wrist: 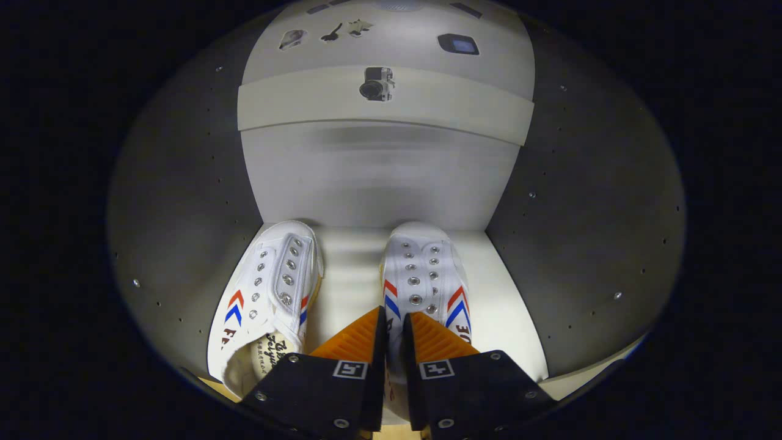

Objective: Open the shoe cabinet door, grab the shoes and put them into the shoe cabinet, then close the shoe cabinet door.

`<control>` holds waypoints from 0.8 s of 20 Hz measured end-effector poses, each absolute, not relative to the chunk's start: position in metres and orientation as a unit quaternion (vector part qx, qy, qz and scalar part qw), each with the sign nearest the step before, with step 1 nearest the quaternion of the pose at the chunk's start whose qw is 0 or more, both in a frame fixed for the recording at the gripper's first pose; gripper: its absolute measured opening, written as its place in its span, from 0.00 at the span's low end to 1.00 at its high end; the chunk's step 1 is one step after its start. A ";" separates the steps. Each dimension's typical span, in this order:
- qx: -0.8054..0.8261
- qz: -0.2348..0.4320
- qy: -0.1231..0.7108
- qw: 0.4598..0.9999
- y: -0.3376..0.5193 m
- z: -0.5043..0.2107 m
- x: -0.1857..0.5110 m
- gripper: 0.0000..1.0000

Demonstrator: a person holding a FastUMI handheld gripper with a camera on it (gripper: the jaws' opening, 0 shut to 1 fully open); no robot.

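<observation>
Inside the cabinet, the gripper pinched the near edge of the right shoe, whose length ran straight ahead, parallel to the left shoe.

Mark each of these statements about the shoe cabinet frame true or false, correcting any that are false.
1. Two white shoes sit on the cabinet floor. True: the left shoe and the right shoe lie side by side with a gap between them.
2. The gripper is wide open. False: its fingers are nearly together, pinching the near edge of the right shoe.
3. The shoes are fully laced. False: the metal eyelets are bare, with no laces visible.
4. Both shoes point their toes toward the back wall. True.
5. The left shoe is held between the fingers. False: it lies beside them, untouched.
</observation>
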State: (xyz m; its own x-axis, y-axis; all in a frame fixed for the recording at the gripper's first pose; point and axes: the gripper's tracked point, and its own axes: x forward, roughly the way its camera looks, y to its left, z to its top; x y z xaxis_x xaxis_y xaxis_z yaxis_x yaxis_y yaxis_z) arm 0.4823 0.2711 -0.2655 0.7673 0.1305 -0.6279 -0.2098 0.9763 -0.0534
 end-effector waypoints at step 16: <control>0.003 0.075 0.179 0.981 0.206 -0.112 0.270 0.94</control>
State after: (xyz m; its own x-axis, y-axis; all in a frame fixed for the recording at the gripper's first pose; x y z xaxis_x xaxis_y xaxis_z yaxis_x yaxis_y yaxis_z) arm 0.2699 0.2059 -0.1122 0.9243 0.1484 -0.3517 -0.1466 0.9887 0.0321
